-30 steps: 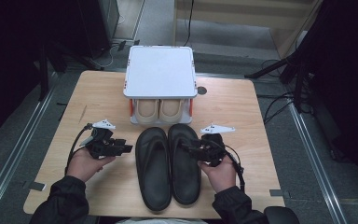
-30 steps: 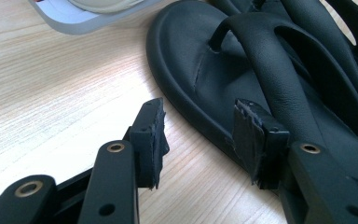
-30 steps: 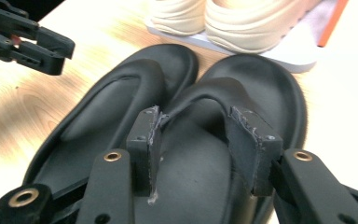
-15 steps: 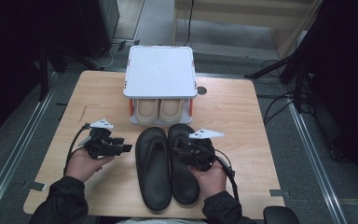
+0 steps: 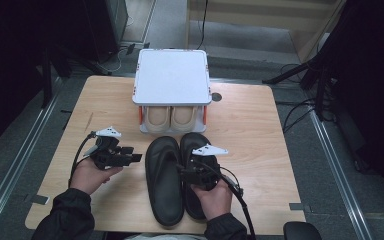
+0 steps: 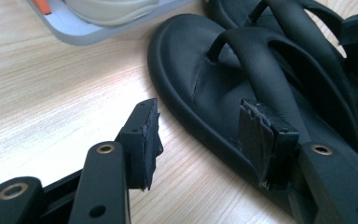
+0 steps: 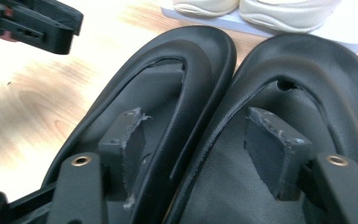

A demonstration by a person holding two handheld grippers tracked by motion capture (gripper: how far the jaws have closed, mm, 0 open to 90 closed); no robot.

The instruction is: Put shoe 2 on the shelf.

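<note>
Your right gripper sits low over the pair of black sandals, jaws spread wide. In the right gripper view they straddle the seam where the two soles touch: one pad over the left sandal, the other over the right sandal. Nothing is gripped yet.

Risks from here:
- Close now and you likely pinch both inner rims at once. Either both sandals lift together or one peels off partway and drops.
- The rims look soft and rounded, so a shallow bite can slip. The strap would probably hold better.
- Your left gripper hovers wide open just beside the left sandal's outer edge, holding nothing. The left gripper view has one pad over bare table and the other at the sole rim. Push in from there and you shove the pair into the right gripper.
- The sandal toes are near the shoe rack. A forward drag could bump it.

Containers: the white two-tier rack stands at the table's far side, top shelf bare, lower shelf holding a pair of beige shoes side by side, toes facing you. The sandals lie on the table in front of it.
</note>
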